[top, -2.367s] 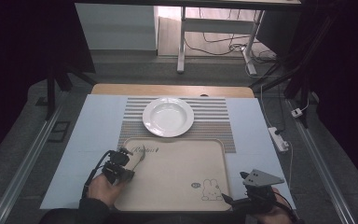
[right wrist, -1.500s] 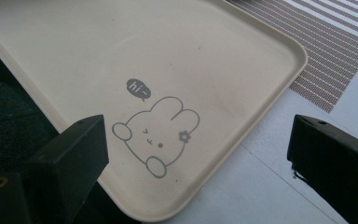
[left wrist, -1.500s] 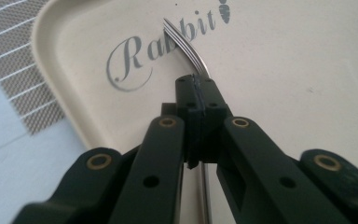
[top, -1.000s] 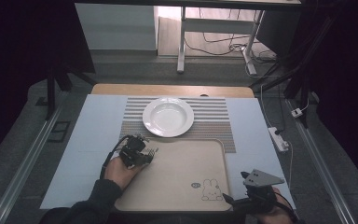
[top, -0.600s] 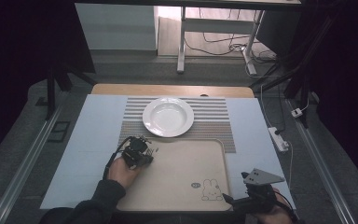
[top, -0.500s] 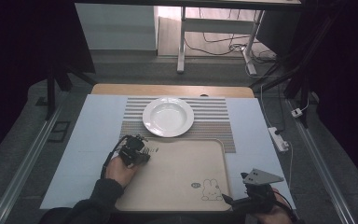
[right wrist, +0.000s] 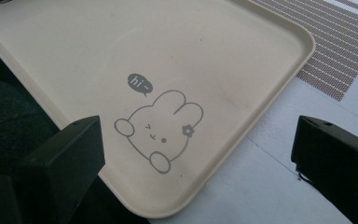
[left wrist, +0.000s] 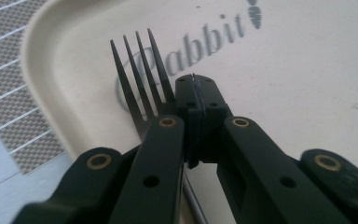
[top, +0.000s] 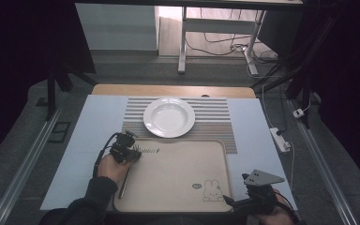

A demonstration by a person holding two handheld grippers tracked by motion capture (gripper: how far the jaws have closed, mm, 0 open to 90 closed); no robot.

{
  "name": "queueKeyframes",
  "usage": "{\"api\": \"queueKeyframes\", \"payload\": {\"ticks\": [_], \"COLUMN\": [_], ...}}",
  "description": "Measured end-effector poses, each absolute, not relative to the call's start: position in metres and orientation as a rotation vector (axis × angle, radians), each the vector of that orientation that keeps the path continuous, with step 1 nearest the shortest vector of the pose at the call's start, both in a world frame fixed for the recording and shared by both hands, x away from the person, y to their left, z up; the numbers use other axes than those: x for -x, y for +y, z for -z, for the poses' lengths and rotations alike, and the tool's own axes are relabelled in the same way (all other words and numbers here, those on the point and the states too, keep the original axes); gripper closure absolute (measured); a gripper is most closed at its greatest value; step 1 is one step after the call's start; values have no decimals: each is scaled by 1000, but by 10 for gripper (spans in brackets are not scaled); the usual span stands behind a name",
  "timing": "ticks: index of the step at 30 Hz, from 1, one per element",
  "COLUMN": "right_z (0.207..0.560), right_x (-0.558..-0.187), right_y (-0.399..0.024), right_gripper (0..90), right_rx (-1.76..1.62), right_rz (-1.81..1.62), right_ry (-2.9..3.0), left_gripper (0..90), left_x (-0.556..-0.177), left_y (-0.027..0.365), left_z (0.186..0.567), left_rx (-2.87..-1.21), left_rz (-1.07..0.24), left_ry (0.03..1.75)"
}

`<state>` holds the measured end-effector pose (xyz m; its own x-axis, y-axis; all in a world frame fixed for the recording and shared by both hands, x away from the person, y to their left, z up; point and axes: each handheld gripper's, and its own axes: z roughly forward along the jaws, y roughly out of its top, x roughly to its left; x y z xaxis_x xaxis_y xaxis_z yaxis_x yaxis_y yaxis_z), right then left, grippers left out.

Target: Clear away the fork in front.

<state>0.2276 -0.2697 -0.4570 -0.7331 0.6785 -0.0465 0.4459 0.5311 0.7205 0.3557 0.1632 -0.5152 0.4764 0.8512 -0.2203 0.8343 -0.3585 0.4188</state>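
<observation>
I see a tan tray (top: 178, 183) with a bunny picture near me on the bench (top: 93, 140), and a dark fork (left wrist: 142, 74) lies in its far left corner. A white plate (top: 168, 116) with nothing in it sits just past the tray on a striped mat (top: 215, 124). My left tongs (top: 132, 153) are pressed together right beside the fork's neck, though I cannot tell if they pinch it, while my right tongs (top: 232, 202) are wide apart, low by the tray's near right corner.

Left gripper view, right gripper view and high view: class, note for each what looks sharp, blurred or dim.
Left gripper view: the fork tines are fairly sharp, while the near tool arms blur. Right gripper view: the rabbit drawing on the tray is crisp, the tool's near parts soft. High view: the table is evenly lit, the surroundings dark, the white plate brightest.
</observation>
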Motion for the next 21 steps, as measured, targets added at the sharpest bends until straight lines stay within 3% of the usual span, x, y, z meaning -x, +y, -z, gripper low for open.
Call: {"api": "queueKeyframes", "payload": {"ticks": [5,11,21], "right_z": [458,456,455], "right_x": [-228,-227,-226], "right_y": [-269,-270,-270], "right_gripper": [27,28,27], "right_rx": [-933,-930,-936], "right_rz": [-1020,-1026,-1021], "right_ry": [2453,2448,2428], "left_gripper": [886,808,527], "left_x": [-356,-356,-331], "left_y": [165,169,177], "left_z": [515,511,484], "left_rx": [-2244,-2212,-2208], "left_rz": [-46,-17,-82], "left_ry": [1399,1363,1195]}}
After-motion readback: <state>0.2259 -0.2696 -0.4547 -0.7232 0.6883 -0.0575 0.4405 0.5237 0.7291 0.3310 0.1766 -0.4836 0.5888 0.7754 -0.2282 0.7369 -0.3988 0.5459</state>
